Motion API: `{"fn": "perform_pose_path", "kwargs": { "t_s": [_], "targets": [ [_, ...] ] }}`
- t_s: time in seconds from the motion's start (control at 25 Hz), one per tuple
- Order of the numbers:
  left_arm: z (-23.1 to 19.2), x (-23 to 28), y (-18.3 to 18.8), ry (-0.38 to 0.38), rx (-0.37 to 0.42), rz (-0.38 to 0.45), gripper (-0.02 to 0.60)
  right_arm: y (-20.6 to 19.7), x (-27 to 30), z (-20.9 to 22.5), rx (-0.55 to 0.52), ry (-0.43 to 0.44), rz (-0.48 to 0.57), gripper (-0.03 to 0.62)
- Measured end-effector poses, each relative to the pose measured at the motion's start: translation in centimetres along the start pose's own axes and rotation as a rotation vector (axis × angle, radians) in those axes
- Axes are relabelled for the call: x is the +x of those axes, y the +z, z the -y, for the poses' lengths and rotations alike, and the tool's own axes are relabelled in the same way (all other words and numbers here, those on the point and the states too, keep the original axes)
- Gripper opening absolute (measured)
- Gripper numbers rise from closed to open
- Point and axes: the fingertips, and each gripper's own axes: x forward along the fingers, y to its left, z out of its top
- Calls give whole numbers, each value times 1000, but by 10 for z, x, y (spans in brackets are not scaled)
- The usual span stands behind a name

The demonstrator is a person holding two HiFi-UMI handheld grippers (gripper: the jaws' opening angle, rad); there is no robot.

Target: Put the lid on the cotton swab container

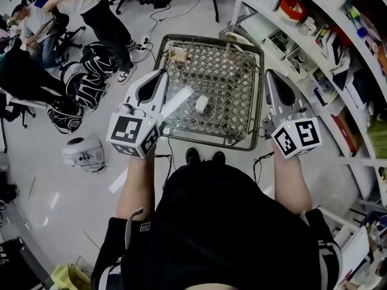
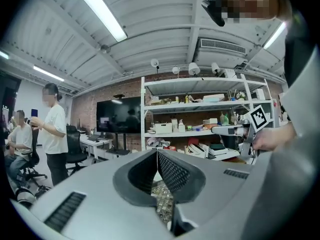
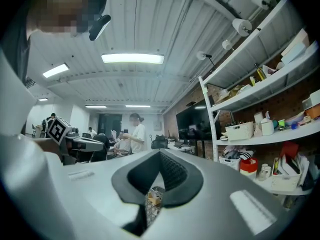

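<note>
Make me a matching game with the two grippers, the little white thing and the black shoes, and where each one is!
Things:
1. left gripper
2. right gripper
3. small white object
4. black shoes

Places:
A. middle of the mesh table
B. on the floor, by the table's near edge
C. at the table's right side
D. at the table's left side

Pairs: 1-D, 2-C, 3-A, 4-B

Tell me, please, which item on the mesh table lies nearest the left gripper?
The long white strip, beside the left gripper; the small rounded item and the far-corner one lie farther off.
</note>
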Motion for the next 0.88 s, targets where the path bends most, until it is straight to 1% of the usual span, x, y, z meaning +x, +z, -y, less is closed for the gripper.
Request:
{"fn": "perform_pose_path", "kwargs": {
  "t_s": [0.16, 0.88],
  "targets": [
    [-1, 4, -8, -2, -5, -13, 6, -5, 6, -2, 0, 12, -17, 6],
    [-13, 10, -25, -15, -28, -41, 6, -20, 24, -6, 45, -3, -74, 6]
  ]
}}
